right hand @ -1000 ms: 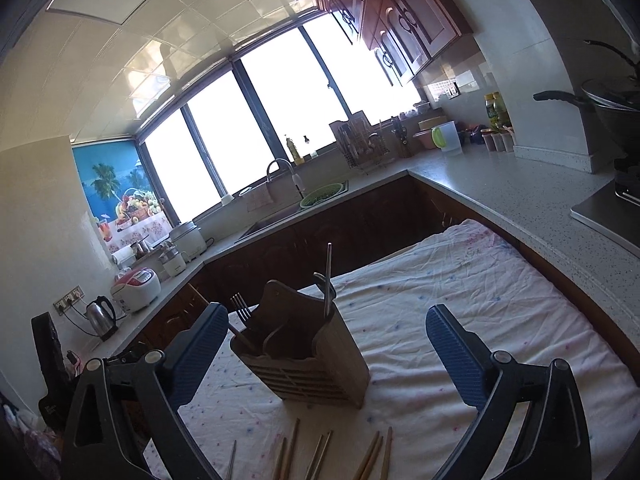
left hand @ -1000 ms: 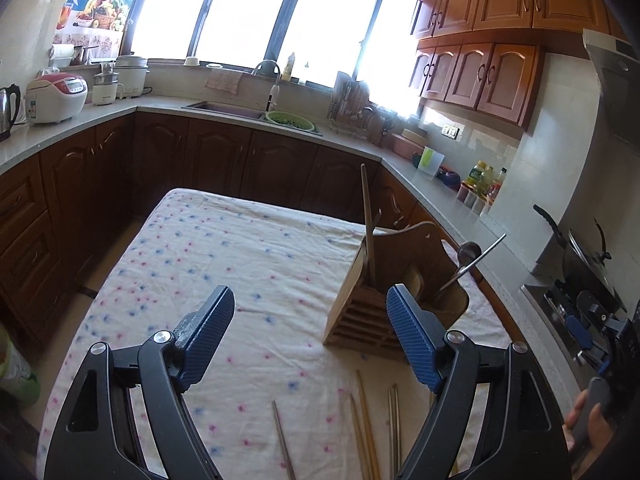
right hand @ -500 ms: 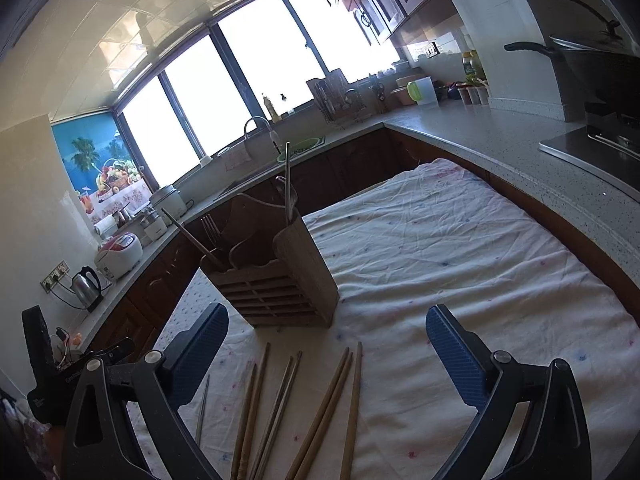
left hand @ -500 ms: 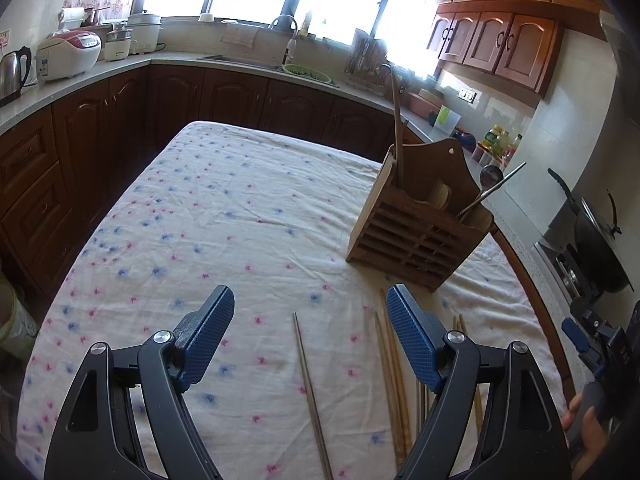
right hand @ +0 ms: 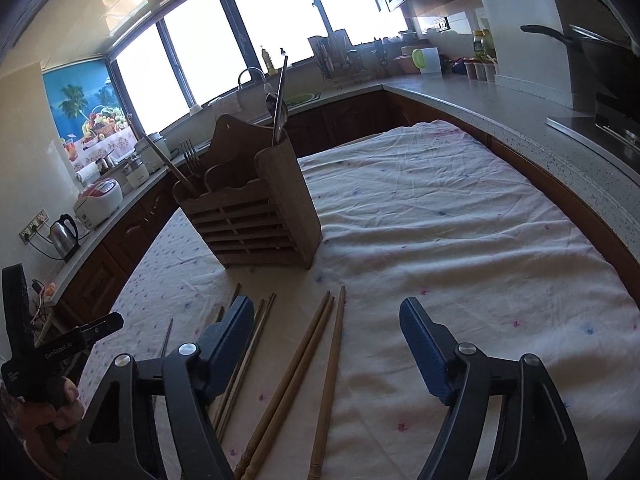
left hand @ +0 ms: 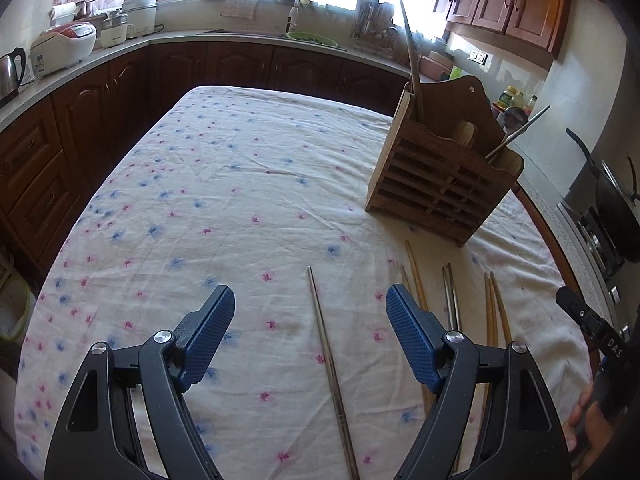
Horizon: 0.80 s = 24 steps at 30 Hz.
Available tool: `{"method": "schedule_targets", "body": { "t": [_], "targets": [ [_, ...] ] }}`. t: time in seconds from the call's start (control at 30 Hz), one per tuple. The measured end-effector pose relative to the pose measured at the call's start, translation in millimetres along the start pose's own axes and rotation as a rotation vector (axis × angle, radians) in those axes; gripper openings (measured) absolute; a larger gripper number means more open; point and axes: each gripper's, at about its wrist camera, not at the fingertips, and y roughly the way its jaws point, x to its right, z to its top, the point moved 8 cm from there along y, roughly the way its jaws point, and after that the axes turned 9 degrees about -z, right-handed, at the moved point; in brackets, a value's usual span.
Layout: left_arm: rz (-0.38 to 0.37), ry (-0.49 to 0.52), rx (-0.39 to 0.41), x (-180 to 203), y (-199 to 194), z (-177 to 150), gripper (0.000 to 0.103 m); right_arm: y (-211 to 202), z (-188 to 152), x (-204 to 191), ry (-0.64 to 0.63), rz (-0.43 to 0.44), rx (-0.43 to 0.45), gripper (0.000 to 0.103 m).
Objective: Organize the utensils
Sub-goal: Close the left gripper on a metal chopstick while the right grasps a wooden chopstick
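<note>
A wooden utensil holder stands on the flowered tablecloth; it also shows in the right wrist view, with a fork, a spoon and a few sticks in it. Several chopsticks lie on the cloth in front of it. My left gripper is open and empty, above a single metal chopstick. My right gripper is open and empty, above three wooden chopsticks; darker chopsticks lie under its left finger.
The table is ringed by dark cabinets and a counter with a rice cooker, a kettle and a sink. A wok sits on the stove at right.
Both grippers have tilted down and moved lower toward the table. The chopsticks now lie between the fingers of each, and the holder sits farther up in both views.
</note>
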Motion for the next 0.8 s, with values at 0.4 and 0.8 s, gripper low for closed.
{"method": "schedule_targets", "body": {
  "t": [0.4,0.8],
  "targets": [
    [0.018,0.029,-0.147,-1.4,39.9,-16.3,0.048,44.6,-20.5,0.4,-0.064,-0.057,-0.133,0.041],
    [0.064,0.093,-0.185,-0.3,68.4,-12.7,0.020,87.3,-27.1,-12.5,-0.216,-0.145,-0.199,0.026]
  ]
}}
